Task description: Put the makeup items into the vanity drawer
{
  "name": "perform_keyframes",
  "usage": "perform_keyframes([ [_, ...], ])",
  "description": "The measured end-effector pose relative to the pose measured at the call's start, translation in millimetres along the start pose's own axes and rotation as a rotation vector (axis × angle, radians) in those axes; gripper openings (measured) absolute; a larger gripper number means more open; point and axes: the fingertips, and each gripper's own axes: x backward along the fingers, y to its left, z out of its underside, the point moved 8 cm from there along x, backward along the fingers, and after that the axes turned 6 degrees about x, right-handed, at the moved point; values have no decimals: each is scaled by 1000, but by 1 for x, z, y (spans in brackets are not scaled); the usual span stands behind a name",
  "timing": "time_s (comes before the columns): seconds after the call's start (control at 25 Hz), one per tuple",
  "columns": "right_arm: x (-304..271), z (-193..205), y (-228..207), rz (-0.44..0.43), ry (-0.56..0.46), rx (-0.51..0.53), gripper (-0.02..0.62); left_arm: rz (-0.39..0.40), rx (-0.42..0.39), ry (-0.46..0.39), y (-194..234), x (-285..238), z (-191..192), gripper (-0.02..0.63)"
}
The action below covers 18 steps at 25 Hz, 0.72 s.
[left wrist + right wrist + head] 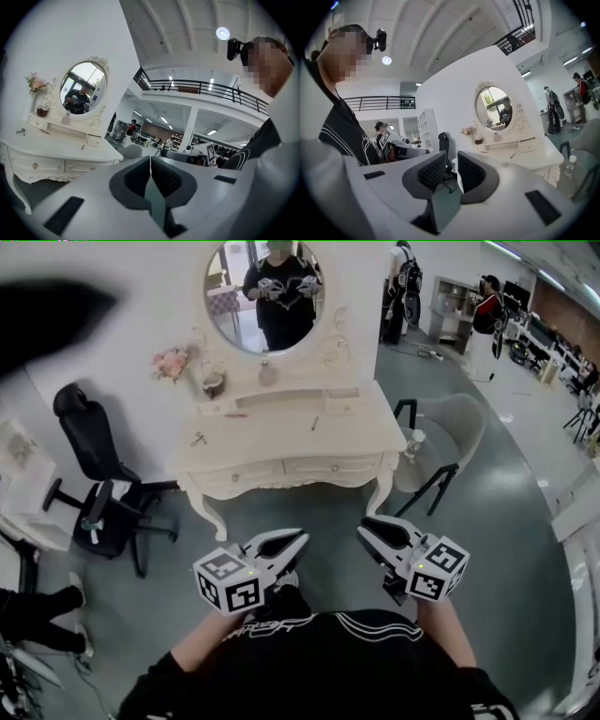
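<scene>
A white vanity table (281, 432) with an oval mirror (265, 292) stands ahead of me, and both front drawers (281, 471) are closed. On its top lie a thin dark pencil (315, 423), a small metal curler (198, 438) and a short reddish stick (236, 414). Both grippers hang in the air well short of the table. My left gripper (302, 535) is shut and empty, its pads touching in the left gripper view (150, 157). My right gripper (363, 524) has a narrow gap between its pads (452, 157), with nothing in it.
On the vanity's back shelf are pink flowers (172, 362), a cup (214, 383) and a small bottle (267, 374). A black office chair (98, 484) stands to the left. A grey chair (455, 432) holding a water bottle (415, 442) stands to the right. Other people are at the far right.
</scene>
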Motion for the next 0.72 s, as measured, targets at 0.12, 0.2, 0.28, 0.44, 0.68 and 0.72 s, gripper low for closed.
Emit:
perform_keyframes([
  [0.12,-16,4,-8,-10,24,3,140,3,1,-1,14,-5,-3,28],
  [0.2,-29,7,-16,-14,29,5,166,1,4,-7,29,-8,-6,28],
  [0.28,-44,8,-28,-10,28,5,189,-7,15,-10,49,-12,-9,28],
  [0.44,-84,8,-60,-6,38,11,218,-31,43,-21,98,-18,-23,28],
  [0.68,-165,1,-116,-18,79,0,258,-61,96,-39,180,-33,-68,28],
  [0.72,-180,-1,-125,-22,85,-5,259,-61,98,-39,194,-35,-77,28],
])
